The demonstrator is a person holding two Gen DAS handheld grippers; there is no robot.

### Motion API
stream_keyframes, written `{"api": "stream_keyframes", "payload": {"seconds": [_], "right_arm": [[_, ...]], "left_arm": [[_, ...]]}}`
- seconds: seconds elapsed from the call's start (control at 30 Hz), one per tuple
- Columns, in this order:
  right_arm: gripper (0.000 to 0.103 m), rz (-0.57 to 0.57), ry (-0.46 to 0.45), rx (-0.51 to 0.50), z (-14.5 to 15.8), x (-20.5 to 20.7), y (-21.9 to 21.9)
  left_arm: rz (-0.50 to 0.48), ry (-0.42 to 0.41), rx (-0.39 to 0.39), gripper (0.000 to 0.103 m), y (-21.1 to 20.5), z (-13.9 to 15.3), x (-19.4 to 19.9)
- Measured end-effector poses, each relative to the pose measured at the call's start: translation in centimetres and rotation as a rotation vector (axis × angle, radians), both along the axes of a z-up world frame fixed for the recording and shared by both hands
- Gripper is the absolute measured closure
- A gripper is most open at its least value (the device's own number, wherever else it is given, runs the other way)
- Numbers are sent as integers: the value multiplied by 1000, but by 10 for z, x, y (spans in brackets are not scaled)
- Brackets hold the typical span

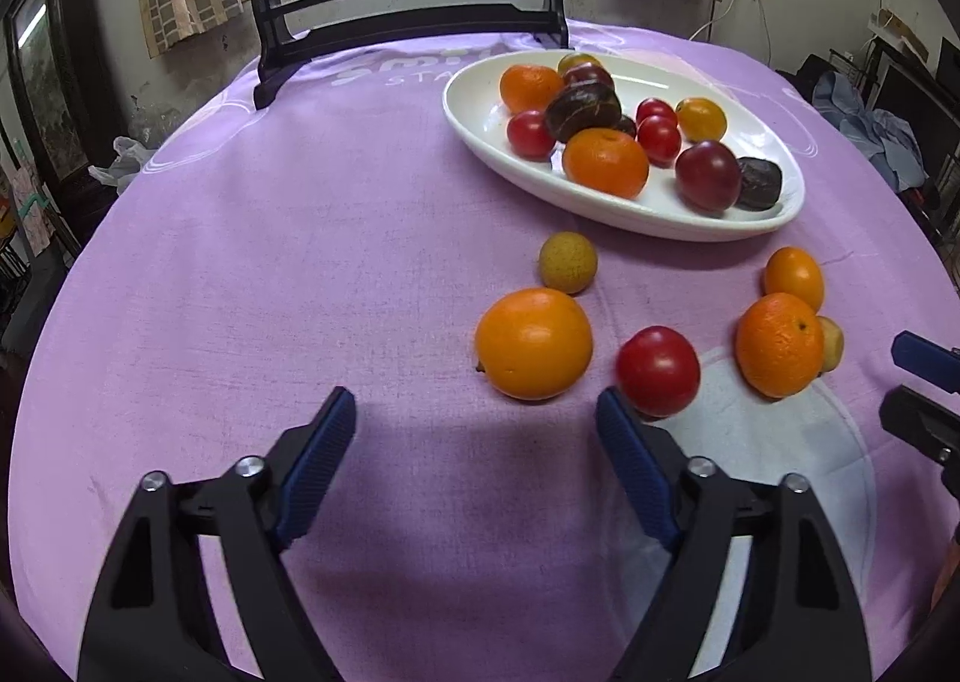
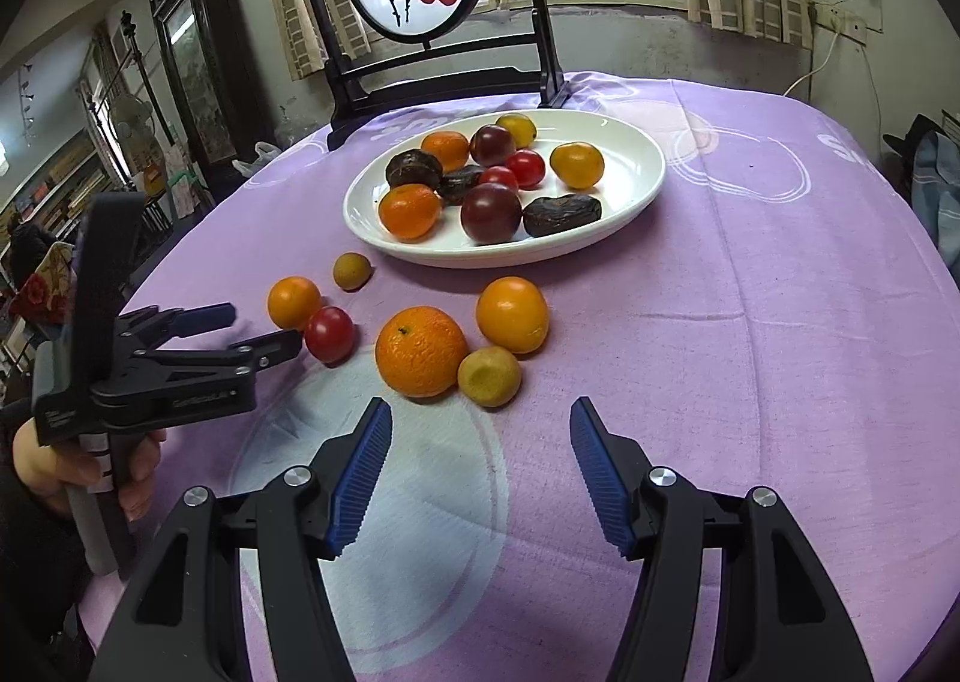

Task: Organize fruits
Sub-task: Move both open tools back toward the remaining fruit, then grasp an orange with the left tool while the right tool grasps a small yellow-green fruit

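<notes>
Now the white plate (image 2: 636,196) sat far on the purple cloth (image 1: 300,262), already loaded; six fruits lay loose nearer. Both grippers stood apart and empty: the left gripper (image 1: 474,418) beside the red tomato (image 1: 658,371), the right gripper (image 2: 480,430) facing the bumpy orange (image 2: 421,351). Next, seemingly: close and carry to the plate.
</notes>
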State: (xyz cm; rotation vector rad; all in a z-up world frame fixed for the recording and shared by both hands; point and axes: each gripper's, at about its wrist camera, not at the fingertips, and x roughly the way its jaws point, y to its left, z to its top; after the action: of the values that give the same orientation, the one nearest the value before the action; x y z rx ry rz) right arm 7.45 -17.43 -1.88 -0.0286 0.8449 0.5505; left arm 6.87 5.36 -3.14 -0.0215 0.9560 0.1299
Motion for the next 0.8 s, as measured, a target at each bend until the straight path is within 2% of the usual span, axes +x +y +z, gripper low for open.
{"api": "stream_keyframes", "payload": {"seconds": [0.17, 0.23, 0.27, 0.33, 0.57, 0.73, 0.8], "right_arm": [[40, 10, 7, -6, -2, -1, 2], [40, 8, 11, -15, -4, 0, 2], [40, 6, 12, -22, -5, 0, 3], [40, 7, 13, -47, -8, 0, 5], [45, 23, 29, -148, -23, 2, 19], [59, 16, 9, -213, -26, 13, 27], [61, 13, 4, -231, -26, 18, 30]], "left_arm": [[-12, -2, -16, 39, -3, -3, 18], [-28, -13, -36, 59, -6, -1, 24], [-39, -14, -46, 64, -7, -1, 27], [-21, -8, -43, 64, -7, 0, 30], [21, -23, -133, 64, 5, 7, 18], [-6, -57, -144, 64, 4, 14, 11], [-23, -58, -154, 64, 2, 14, 10]]}}
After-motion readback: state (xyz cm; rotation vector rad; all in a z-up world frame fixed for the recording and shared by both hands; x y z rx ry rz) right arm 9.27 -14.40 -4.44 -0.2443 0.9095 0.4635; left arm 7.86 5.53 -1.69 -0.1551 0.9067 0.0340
